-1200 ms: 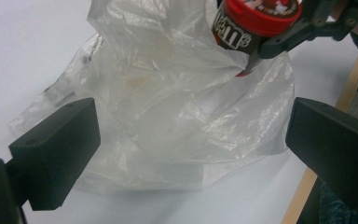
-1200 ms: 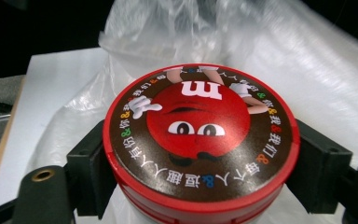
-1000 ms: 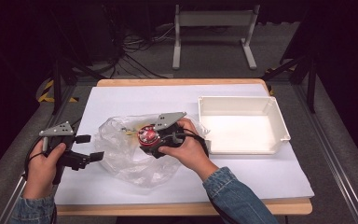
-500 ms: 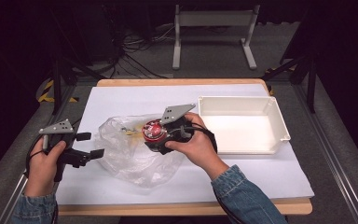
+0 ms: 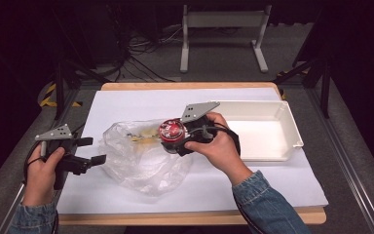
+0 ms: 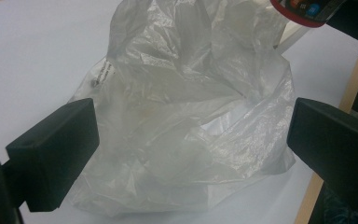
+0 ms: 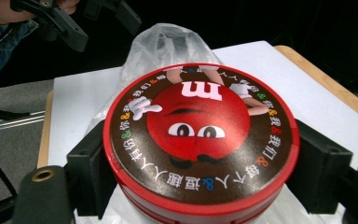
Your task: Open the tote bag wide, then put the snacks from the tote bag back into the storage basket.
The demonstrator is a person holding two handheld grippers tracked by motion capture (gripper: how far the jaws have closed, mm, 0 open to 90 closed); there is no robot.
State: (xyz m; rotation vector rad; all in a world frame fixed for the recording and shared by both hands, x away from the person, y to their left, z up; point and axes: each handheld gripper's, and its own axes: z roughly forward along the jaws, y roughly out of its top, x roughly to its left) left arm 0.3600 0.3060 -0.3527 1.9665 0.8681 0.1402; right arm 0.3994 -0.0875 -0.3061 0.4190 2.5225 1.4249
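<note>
Right gripper [image 5: 177,141] is clamped on a round red candy tin [image 5: 171,132], jaws pressed on opposite sides of its rim, held just above the near-right edge of the clear plastic bag [image 5: 141,156]. In the right gripper view the tin [image 7: 200,140] shows its lid: red cartoon face, white "m", ring of coloured characters; lid is on, contents can't be seen. Bag lies crumpled on the white sheet [image 5: 126,105] mid-table; something yellowish shows through the film near its top, can't tell what. Left gripper [image 5: 88,151] sits just left of the bag, jaws spread wide, nothing between them; in its own view the bag [image 6: 186,107] lies just ahead. White tray [image 5: 292,126] on the right looks empty.
</note>
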